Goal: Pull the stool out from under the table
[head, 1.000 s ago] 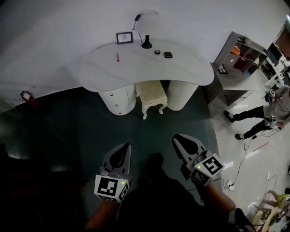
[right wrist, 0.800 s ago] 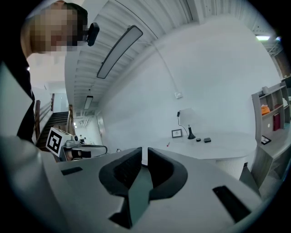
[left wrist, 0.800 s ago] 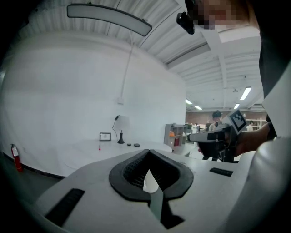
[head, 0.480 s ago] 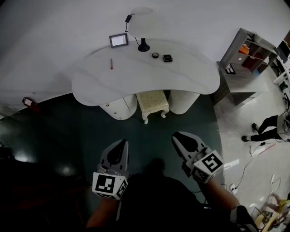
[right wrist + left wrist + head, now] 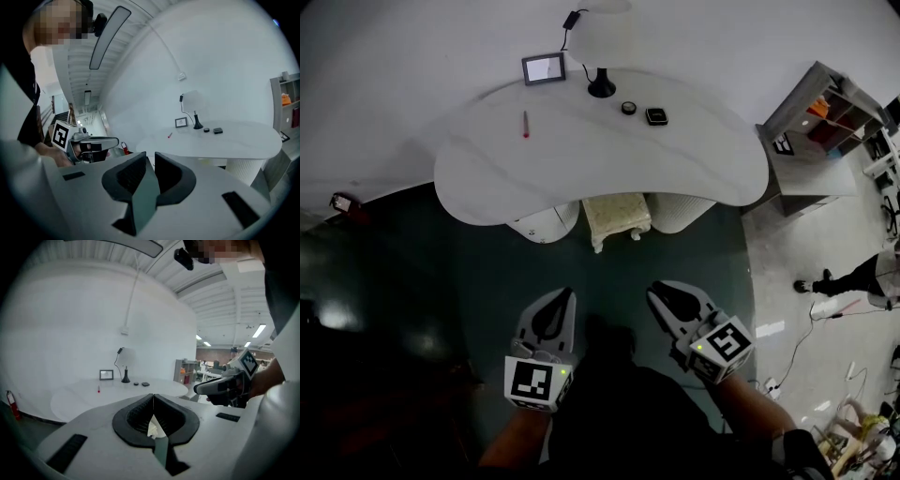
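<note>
A cream stool [image 5: 616, 214] stands tucked between the two white pedestals [image 5: 546, 223] of a curved white table [image 5: 581, 155]. Its far end is under the tabletop, and only its near edge and front legs show on the dark green floor [image 5: 487, 281]. The person stands facing it, with both tools held low and level, pointing toward the table and well apart from the stool. This looks like a carrying posture for an approach rather than a grip. The left gripper [image 5: 561, 300] has its jaw tips pressed together on nothing. The right gripper [image 5: 661, 293] shows a narrow slit between its jaws, also with nothing in it. To draw the stool clear, a jaw would probably need to hook or clamp its near rim or a leg, since the tabletop covers the rest. How far the seat runs under the table is hidden, as are its back legs. The lamp [image 5: 601, 89] is cut off at the top of the head view. The two small dark objects [image 5: 642, 112] beside it are too small to identify, though a picture frame [image 5: 543, 67] and a red pen [image 5: 525, 123] can be made out. A pale patch behind the left jaws in the left gripper view can't be identified. A person [image 5: 853, 279] at the right edge is only partly in view.
</note>
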`<state>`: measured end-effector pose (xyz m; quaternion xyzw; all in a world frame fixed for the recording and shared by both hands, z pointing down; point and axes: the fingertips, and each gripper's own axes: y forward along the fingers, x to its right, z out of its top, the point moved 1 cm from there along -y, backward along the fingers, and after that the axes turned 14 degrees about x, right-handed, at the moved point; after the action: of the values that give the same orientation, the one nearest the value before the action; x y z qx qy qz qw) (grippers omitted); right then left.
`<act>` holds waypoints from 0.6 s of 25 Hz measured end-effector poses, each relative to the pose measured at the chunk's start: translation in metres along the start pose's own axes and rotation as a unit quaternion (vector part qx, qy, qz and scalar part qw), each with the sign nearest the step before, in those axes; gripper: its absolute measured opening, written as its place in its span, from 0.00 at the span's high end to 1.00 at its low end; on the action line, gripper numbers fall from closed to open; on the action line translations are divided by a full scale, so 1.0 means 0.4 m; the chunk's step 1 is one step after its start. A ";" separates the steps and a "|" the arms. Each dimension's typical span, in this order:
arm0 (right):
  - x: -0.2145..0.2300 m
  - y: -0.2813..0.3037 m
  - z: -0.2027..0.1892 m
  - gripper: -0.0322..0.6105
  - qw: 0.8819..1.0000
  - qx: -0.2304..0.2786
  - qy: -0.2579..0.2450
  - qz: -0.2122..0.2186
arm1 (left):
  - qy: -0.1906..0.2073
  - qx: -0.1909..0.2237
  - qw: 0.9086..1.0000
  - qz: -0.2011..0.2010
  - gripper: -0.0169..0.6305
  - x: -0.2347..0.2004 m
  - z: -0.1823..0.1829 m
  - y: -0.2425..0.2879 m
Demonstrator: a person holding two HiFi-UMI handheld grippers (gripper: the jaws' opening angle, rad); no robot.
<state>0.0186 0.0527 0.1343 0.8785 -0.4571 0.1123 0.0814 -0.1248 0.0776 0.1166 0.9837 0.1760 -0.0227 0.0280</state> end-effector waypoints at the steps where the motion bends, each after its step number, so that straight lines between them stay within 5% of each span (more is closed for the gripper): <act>1: 0.009 0.015 -0.006 0.92 1.000 -0.005 0.000 -0.005 | 0.000 0.001 1.000 -0.007 0.96 -0.006 -0.003 0.012; 7: 0.094 0.110 -0.081 0.92 0.999 -0.013 0.002 -0.037 | -0.021 -0.020 0.998 -0.050 0.96 -0.069 -0.105 0.090; 15: 0.237 0.184 -0.318 0.92 0.996 -0.037 0.045 -0.072 | -0.048 -0.069 0.996 -0.030 0.96 -0.164 -0.357 0.195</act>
<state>-0.0047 -0.0324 0.2854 0.8997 -0.3924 0.1282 0.1422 -0.1542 -0.0089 0.2664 0.9715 0.2052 -0.0582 0.1035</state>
